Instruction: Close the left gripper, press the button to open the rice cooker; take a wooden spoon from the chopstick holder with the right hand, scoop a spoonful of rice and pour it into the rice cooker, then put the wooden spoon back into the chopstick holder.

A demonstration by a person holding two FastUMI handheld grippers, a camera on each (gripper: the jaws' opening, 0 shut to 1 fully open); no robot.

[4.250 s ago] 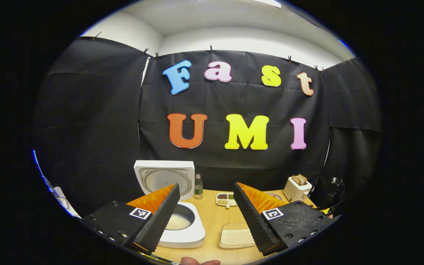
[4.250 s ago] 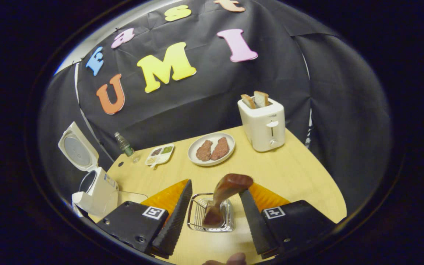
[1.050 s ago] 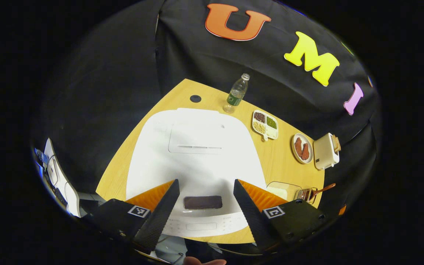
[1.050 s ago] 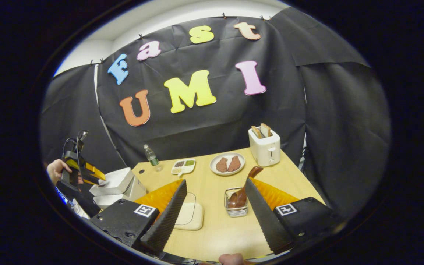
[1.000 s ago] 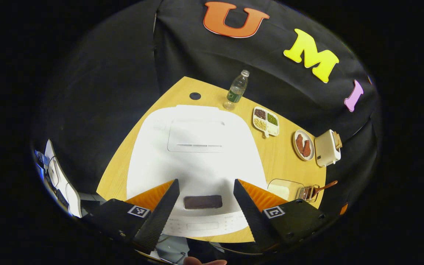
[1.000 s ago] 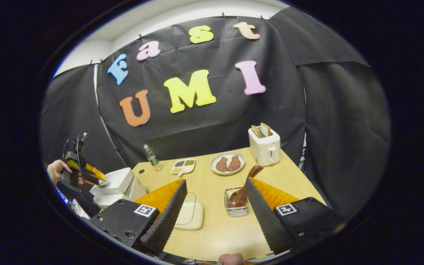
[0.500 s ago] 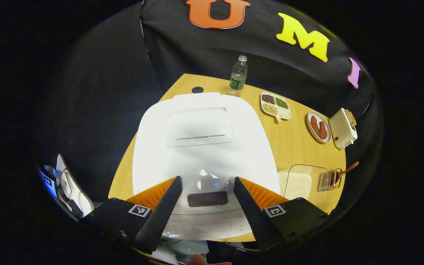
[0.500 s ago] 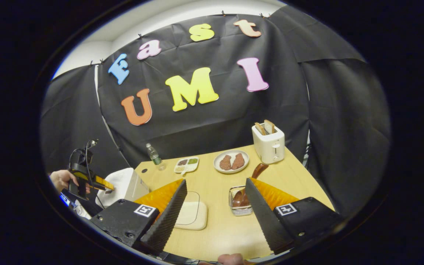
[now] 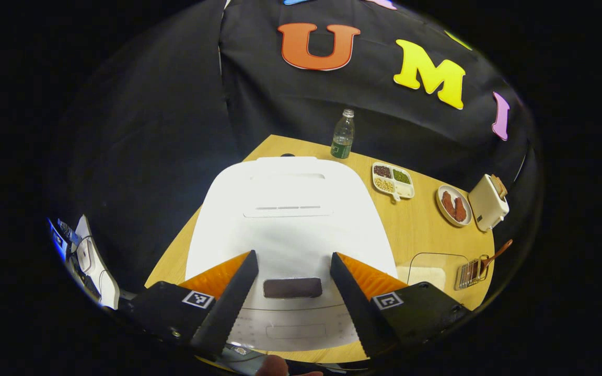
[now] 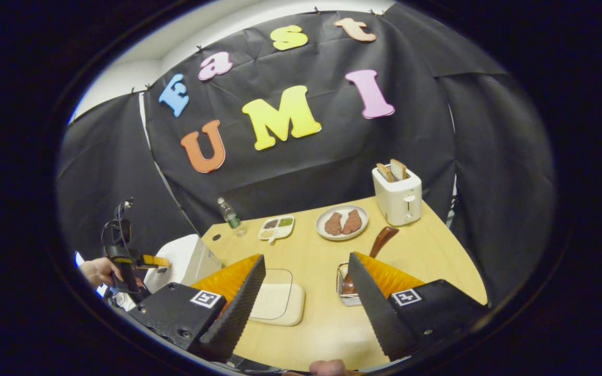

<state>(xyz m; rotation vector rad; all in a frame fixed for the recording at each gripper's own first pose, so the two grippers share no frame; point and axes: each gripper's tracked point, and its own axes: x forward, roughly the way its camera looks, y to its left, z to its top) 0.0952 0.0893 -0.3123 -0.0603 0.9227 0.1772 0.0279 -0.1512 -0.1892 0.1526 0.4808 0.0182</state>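
Black cloth walls enclose a wooden worktop (image 10: 426, 250) on which all items are set out.

Left gripper view: the left claw (image 9: 290, 297) is held above the cooker (image 9: 290, 219), fingers spread apart and bracketing the dark panel (image 9: 292, 288) at the lid's front edge. The lid is down. This placement is judged to line the claw up with the release button, though the fingers have not been brought together as the task requires for pressing.

Right gripper view: the right claw (image 10: 303, 303) is held apart and empty, low over the near worktop edge, judged to be waiting its turn. Just ahead lies the rice tray (image 10: 277, 303); beside it stands the wire holder (image 10: 344, 292), the spoon (image 10: 379, 243) leaning in it with its handle up and outward, an easy reach for this claw. The left claw (image 10: 147, 260) and a hand (image 10: 97, 271) are seen by the cooker (image 10: 191, 258).

Farther back stand a plate (image 10: 342, 223), toaster (image 10: 397, 196), divided dish (image 10: 276, 226) and bottle (image 10: 229, 213).
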